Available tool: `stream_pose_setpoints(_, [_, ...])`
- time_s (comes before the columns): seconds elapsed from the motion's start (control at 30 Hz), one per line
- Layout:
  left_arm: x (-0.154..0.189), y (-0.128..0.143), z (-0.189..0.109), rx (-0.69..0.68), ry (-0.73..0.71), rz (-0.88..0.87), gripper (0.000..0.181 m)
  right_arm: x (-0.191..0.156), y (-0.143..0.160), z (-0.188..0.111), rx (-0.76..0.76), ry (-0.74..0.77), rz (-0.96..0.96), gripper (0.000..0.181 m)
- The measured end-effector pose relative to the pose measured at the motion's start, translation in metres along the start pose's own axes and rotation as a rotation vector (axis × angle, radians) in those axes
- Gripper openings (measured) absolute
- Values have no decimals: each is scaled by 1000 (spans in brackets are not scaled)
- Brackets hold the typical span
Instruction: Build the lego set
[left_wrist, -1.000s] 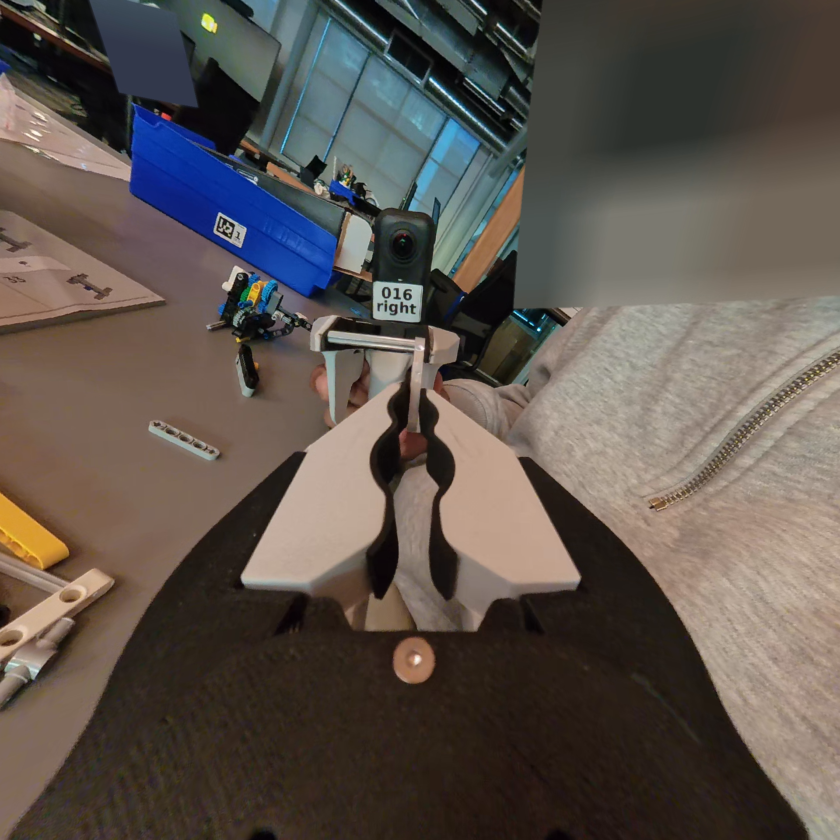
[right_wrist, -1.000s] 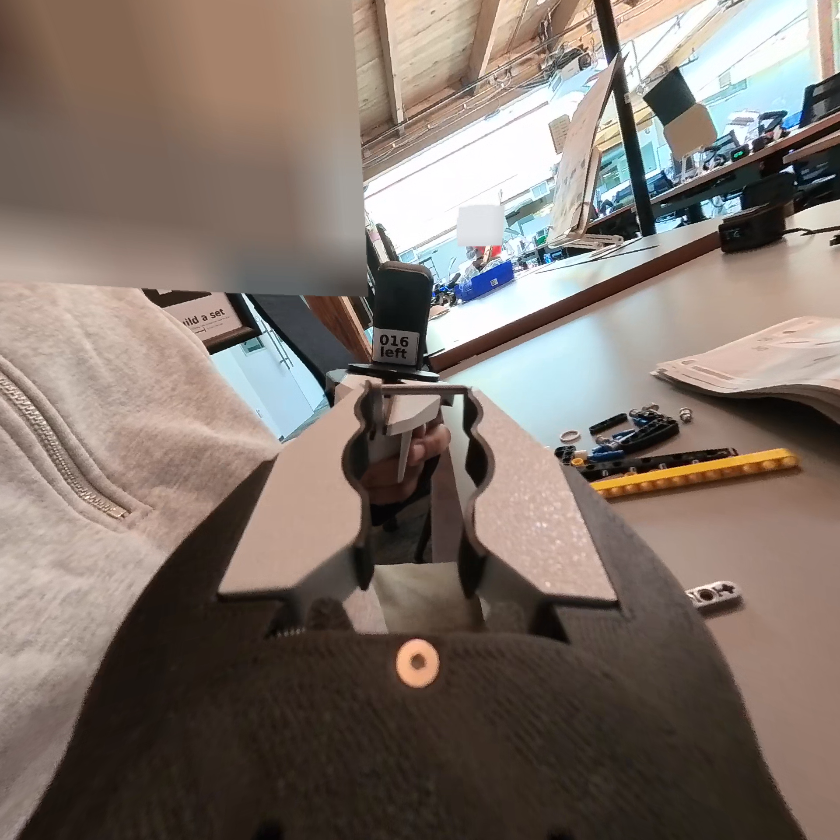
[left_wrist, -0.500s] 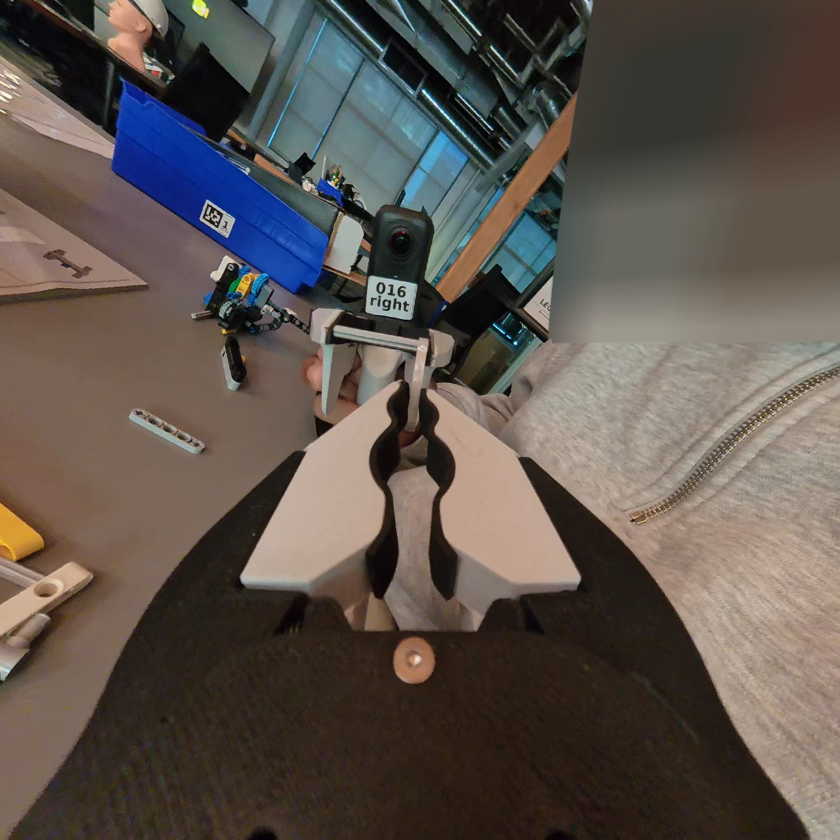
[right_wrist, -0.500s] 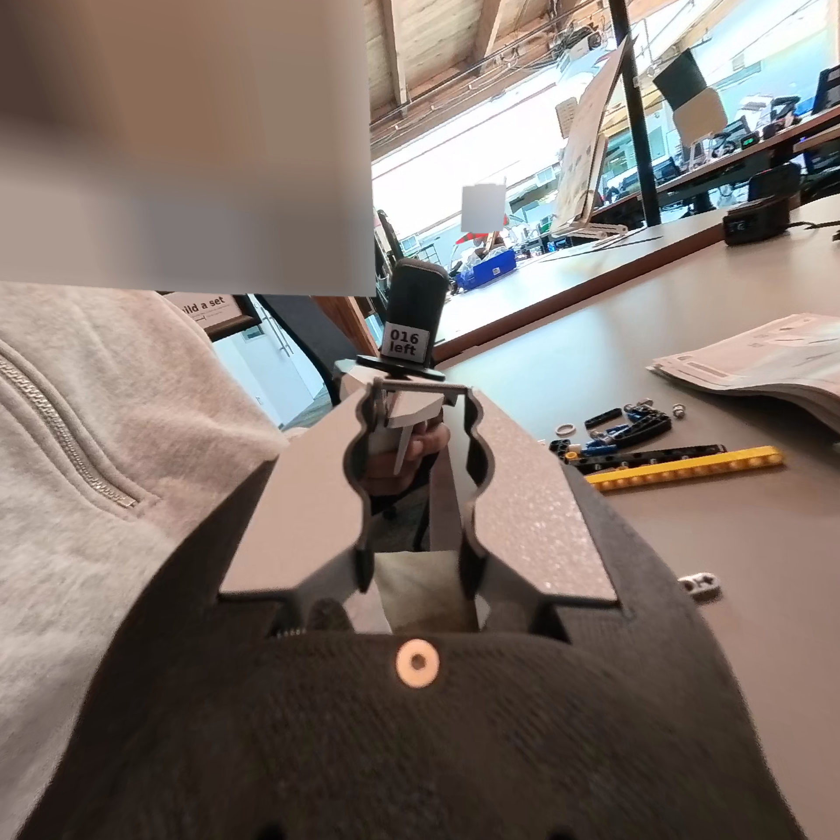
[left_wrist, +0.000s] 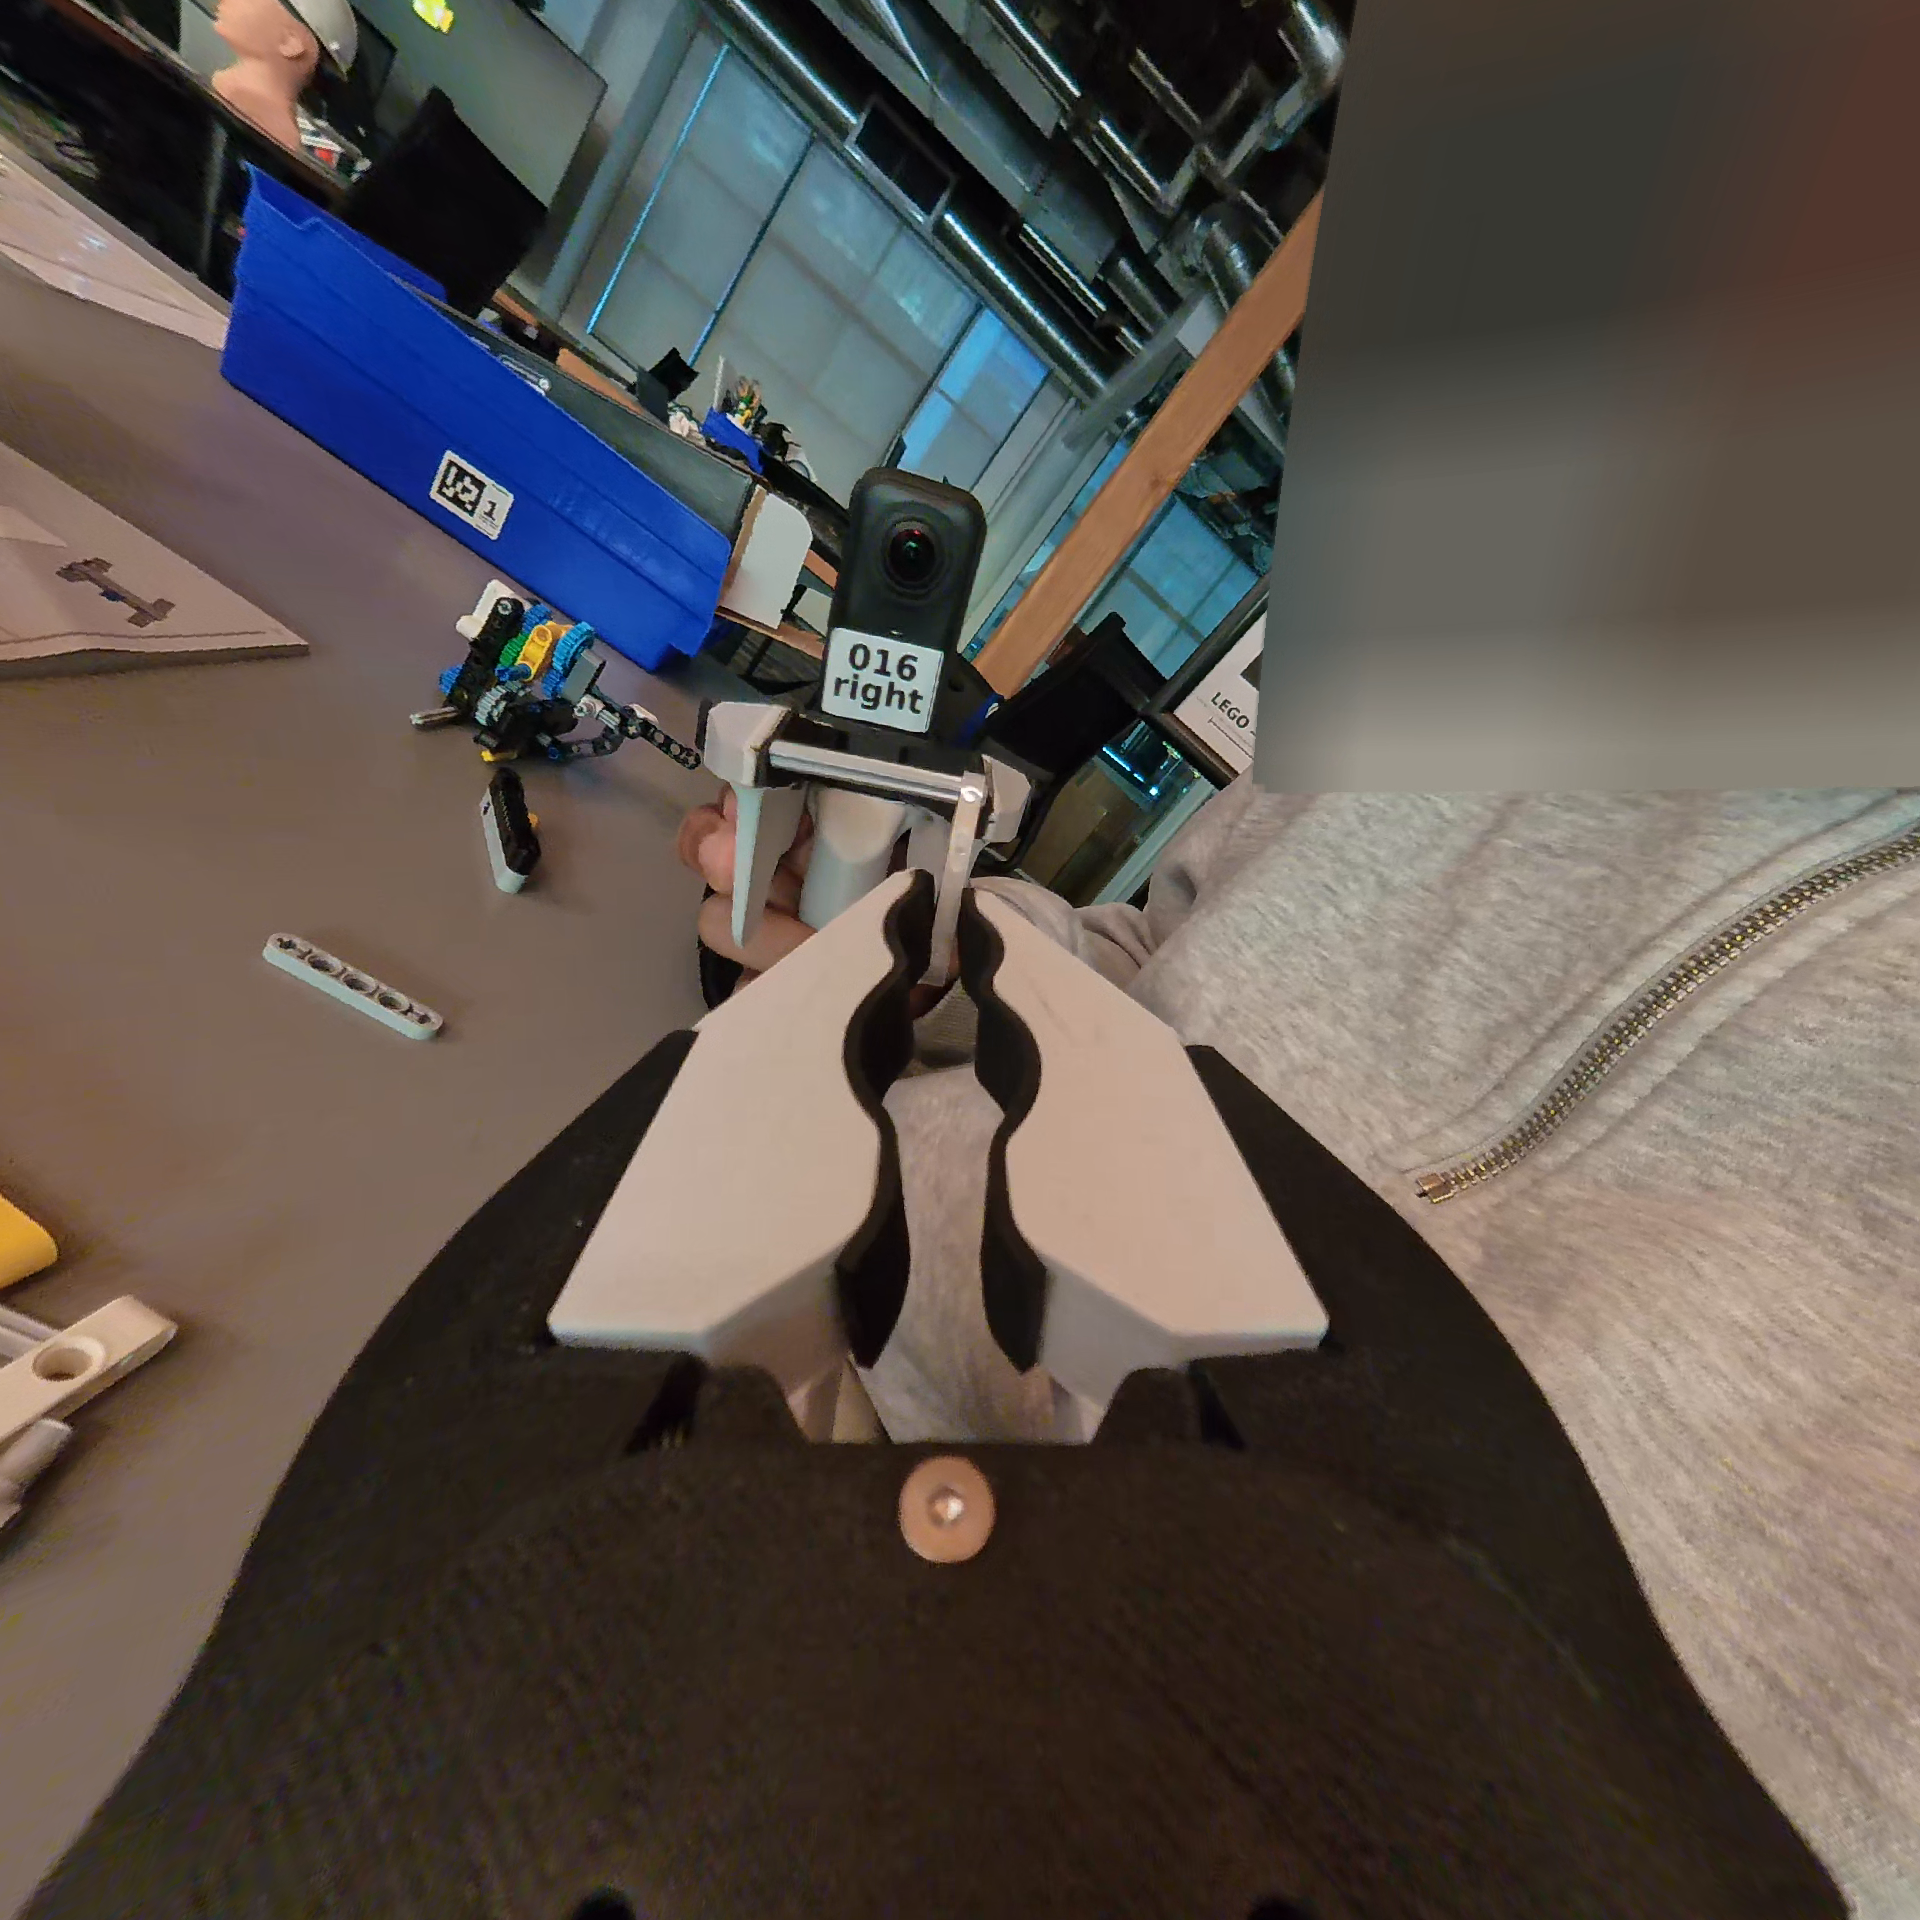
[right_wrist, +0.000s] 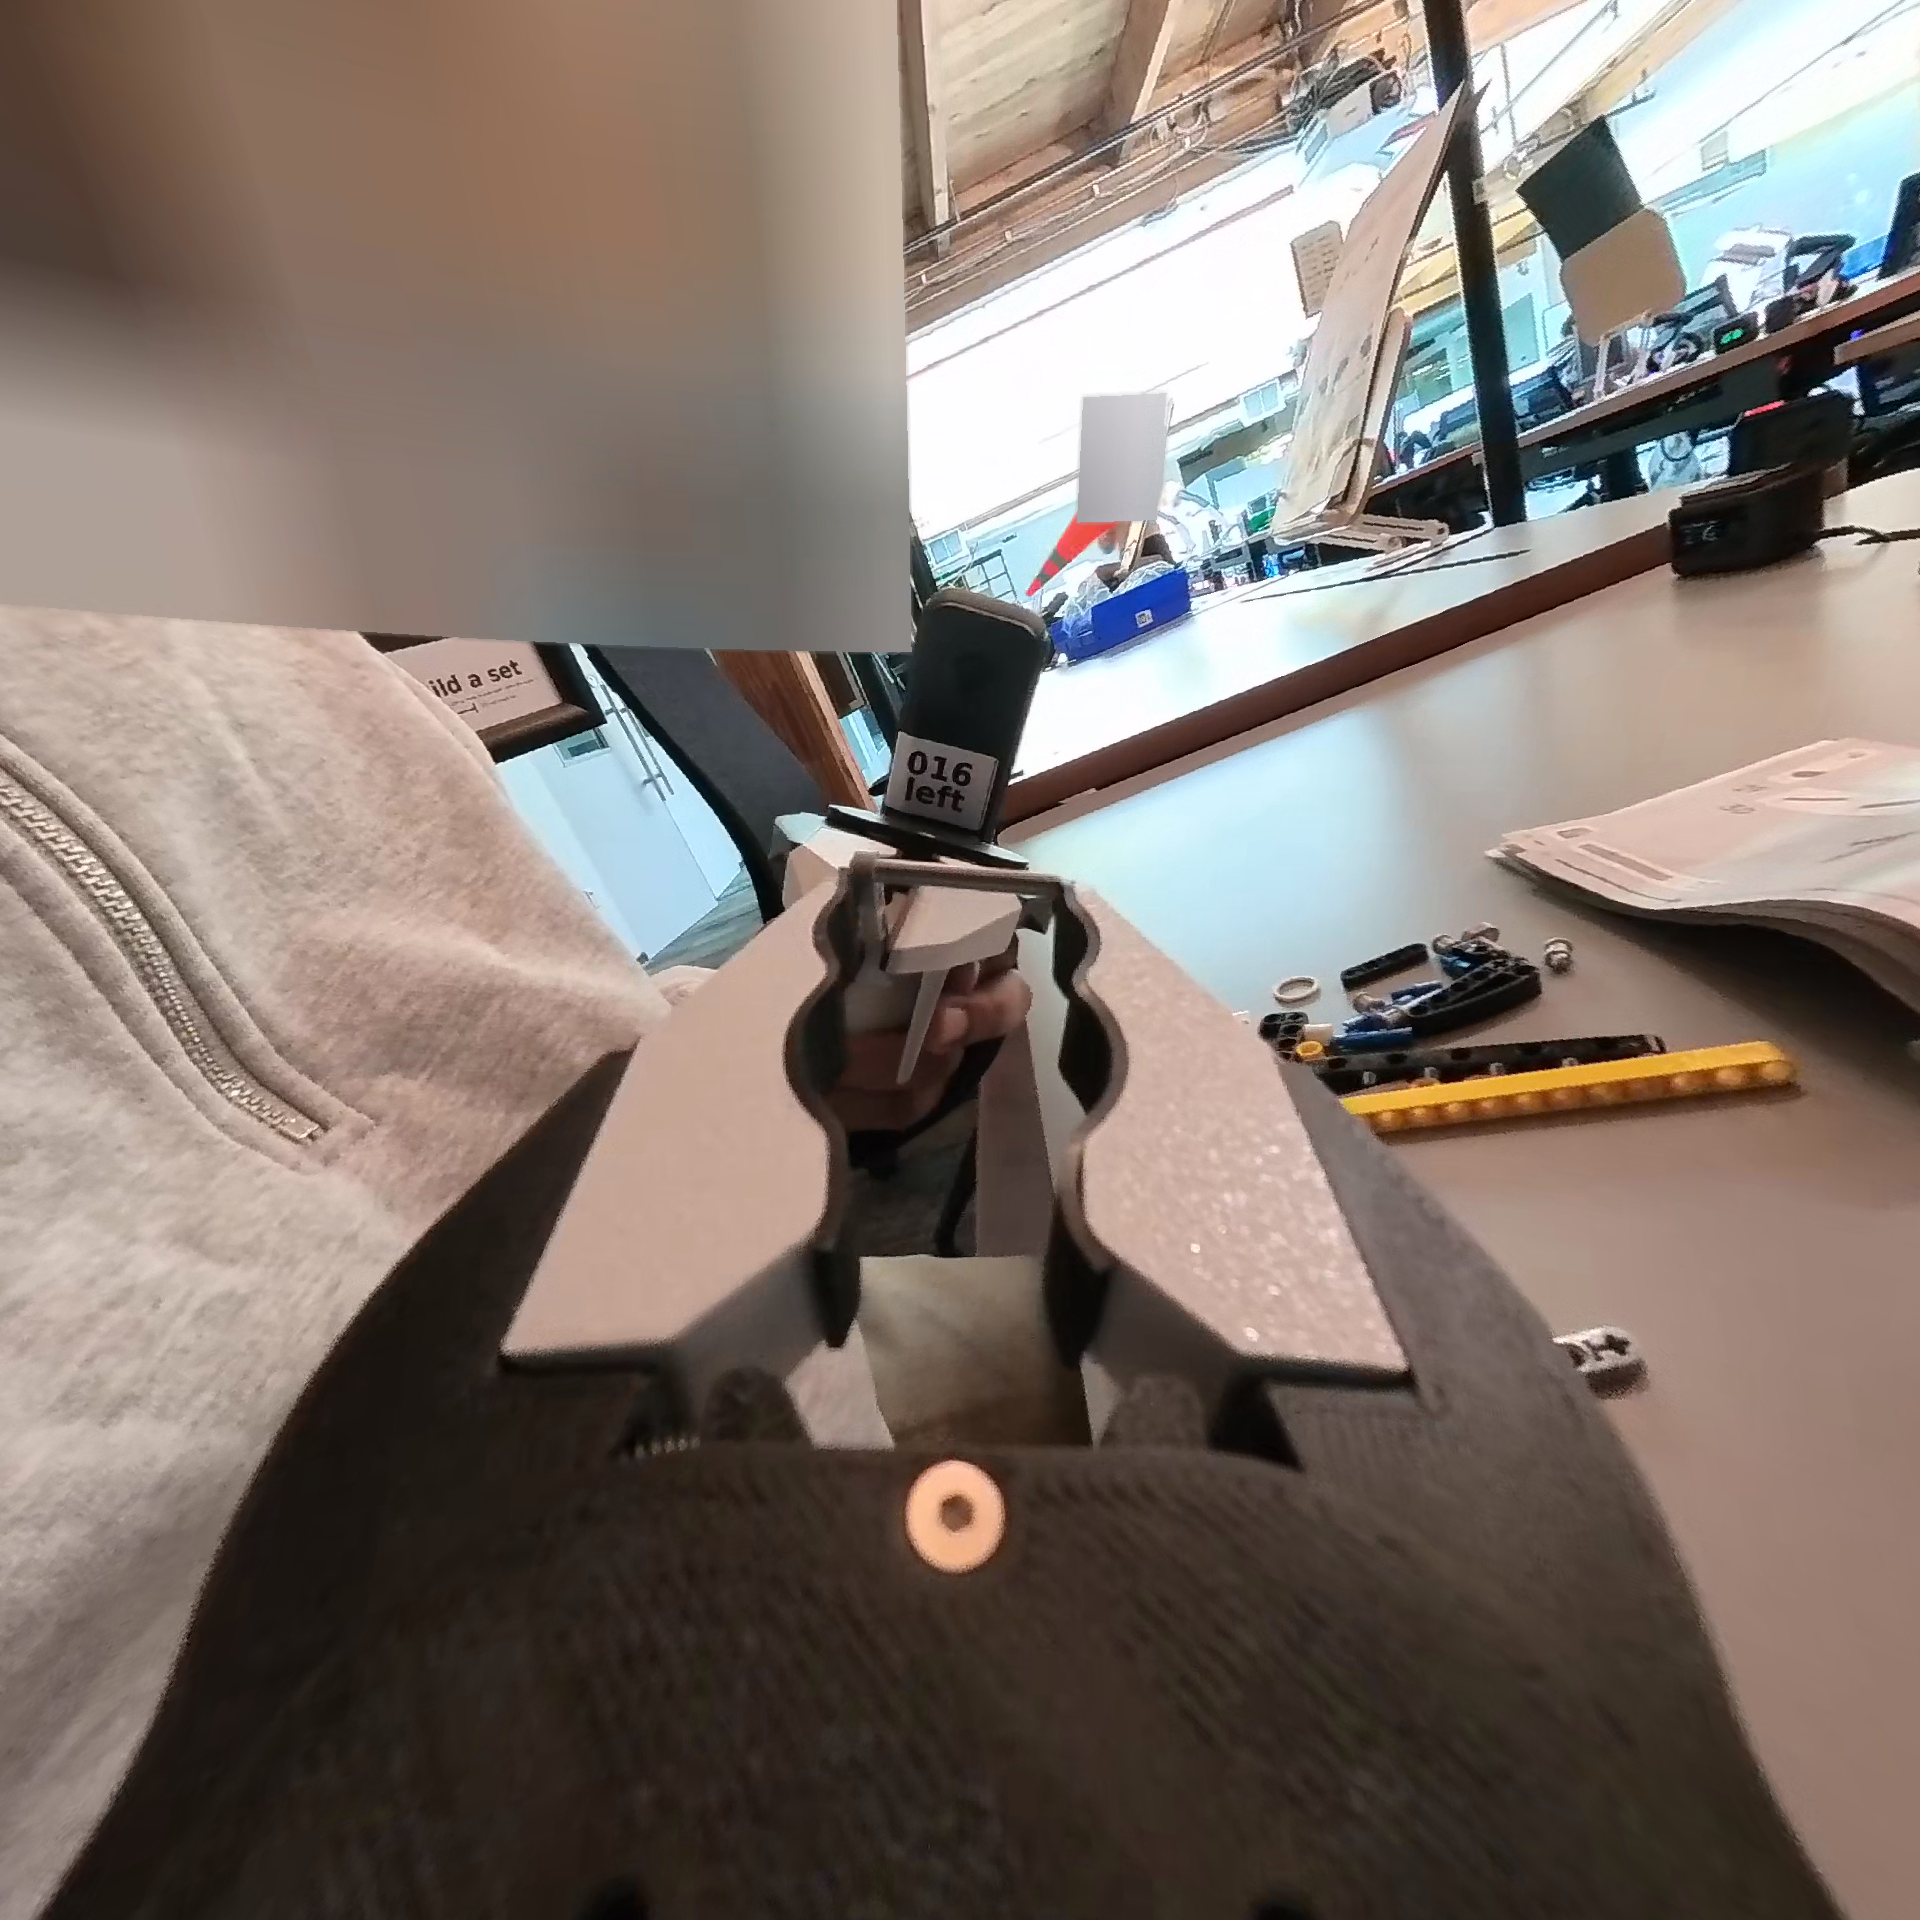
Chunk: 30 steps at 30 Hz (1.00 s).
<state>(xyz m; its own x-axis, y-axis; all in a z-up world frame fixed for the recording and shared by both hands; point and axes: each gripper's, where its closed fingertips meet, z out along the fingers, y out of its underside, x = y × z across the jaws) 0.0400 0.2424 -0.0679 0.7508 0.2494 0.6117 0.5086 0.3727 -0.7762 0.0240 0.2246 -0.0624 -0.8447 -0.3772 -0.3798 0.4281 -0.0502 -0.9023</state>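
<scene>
My two grippers face each other in the air in front of a person's grey zip jacket (left_wrist: 1558, 1039). My left gripper (left_wrist: 940, 899) has its jaws nearly together with nothing seen between them; it also shows in the right wrist view (right_wrist: 920, 1029). My right gripper (right_wrist: 961, 894) is open and empty; it also shows in the left wrist view (left_wrist: 857, 883). A partly built lego model (left_wrist: 530, 686) stands on the grey table (left_wrist: 208, 1091), with a grey holed beam (left_wrist: 353, 987) nearer. A long yellow beam (right_wrist: 1579, 1081) and a black beam (right_wrist: 1496, 1055) lie to the right.
A blue bin (left_wrist: 468, 457) stands behind the model. Instruction booklets lie on the table (left_wrist: 125, 613) (right_wrist: 1766, 852). Small loose pieces (right_wrist: 1455, 987), a small grey piece (right_wrist: 1600, 1377), white and grey parts (left_wrist: 73, 1361) and a yellow part (left_wrist: 21, 1242) lie about. My left and right fingertips are right by each other.
Both views have swung slightly, so the table parts have slid towards the frame edges. The grippers still face each other, the left near shut and the right open.
</scene>
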Motion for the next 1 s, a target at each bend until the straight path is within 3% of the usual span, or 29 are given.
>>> stream_pose_setpoints(1.0, [-1, -1, -1, 4, -8, 0, 0, -2, 1, -1, -11, -11, -13, 30])
